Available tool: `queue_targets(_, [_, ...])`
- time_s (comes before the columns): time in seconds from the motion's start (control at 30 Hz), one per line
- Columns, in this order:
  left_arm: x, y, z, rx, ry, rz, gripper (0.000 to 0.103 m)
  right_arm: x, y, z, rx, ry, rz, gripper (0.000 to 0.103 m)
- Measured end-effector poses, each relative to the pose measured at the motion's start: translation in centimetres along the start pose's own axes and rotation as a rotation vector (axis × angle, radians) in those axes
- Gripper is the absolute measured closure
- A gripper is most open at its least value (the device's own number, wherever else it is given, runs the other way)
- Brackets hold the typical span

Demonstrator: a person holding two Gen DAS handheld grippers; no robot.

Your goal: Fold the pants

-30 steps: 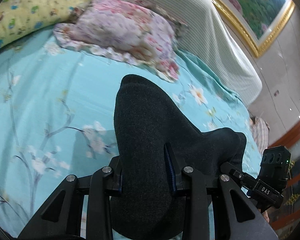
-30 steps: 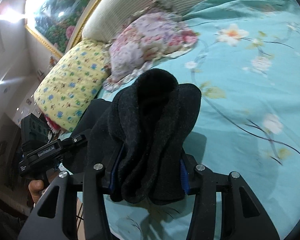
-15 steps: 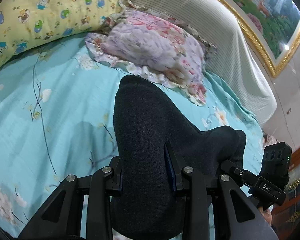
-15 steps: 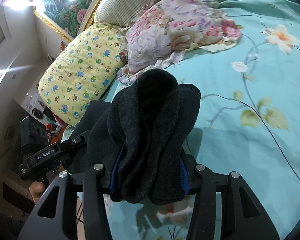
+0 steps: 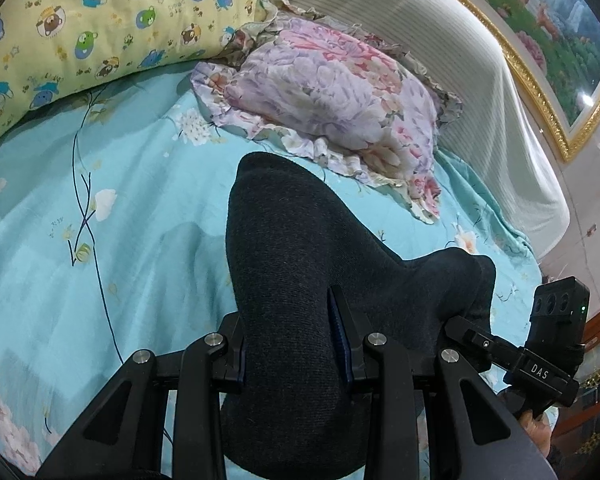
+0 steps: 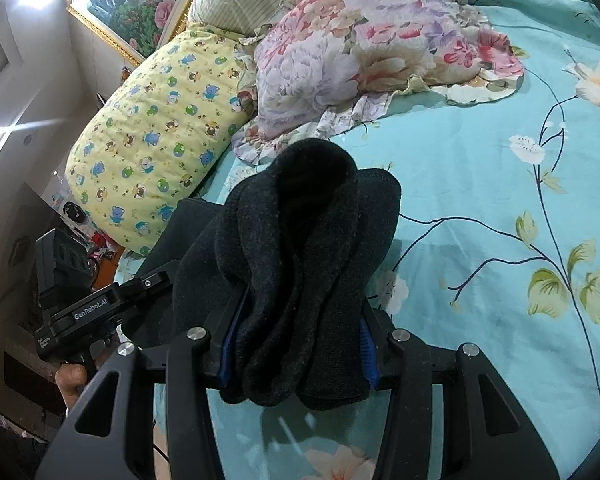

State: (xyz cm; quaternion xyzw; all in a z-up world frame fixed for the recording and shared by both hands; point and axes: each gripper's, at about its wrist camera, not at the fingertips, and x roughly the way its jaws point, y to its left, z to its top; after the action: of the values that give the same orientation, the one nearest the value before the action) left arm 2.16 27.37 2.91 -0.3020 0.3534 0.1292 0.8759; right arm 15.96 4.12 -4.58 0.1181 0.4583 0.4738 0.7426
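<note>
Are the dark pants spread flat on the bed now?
No. The dark knit pants are bunched, held above the turquoise floral bedsheet by both tools.

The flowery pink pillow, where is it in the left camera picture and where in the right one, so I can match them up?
Left wrist view: the flowery pillow lies upper centre, beyond the dark pants clamped in the left gripper.
Right wrist view: the flowery pillow lies top centre to top right, beyond the pants in the right gripper.
Shared landmark: the yellow bear pillow, touching its left side in both.
</note>
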Motion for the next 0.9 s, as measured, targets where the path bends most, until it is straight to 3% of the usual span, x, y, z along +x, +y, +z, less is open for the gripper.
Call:
queue_targets(0.13, [0.6, 0.2, -0.1, 0.004, 0.006, 0.008, 0.07, 0.5, -0.4, 0.0, 0.001, 0.01, -0.007, 0.053])
queue_targets(0.33, [1.6, 0.8, -0.5, 0.002, 0.027, 0.036, 0.059, 1.2, -0.9, -0.3, 0.001, 0.024, -0.029, 0.049])
queue_targets(0.57, [1.6, 1.7, -0.9, -0.004, 0.027, 0.074, 0.036, 1.8, -1.8, -0.7, -0.003, 0.04, -0.068, 0.036])
queue_targets(0.9, [0.4, 2.4, -1.5, -0.019, 0.021, 0.078, 0.029, 0.7, -1.5, -1.1, -0.009, 0.022, -0.105, 0.032])
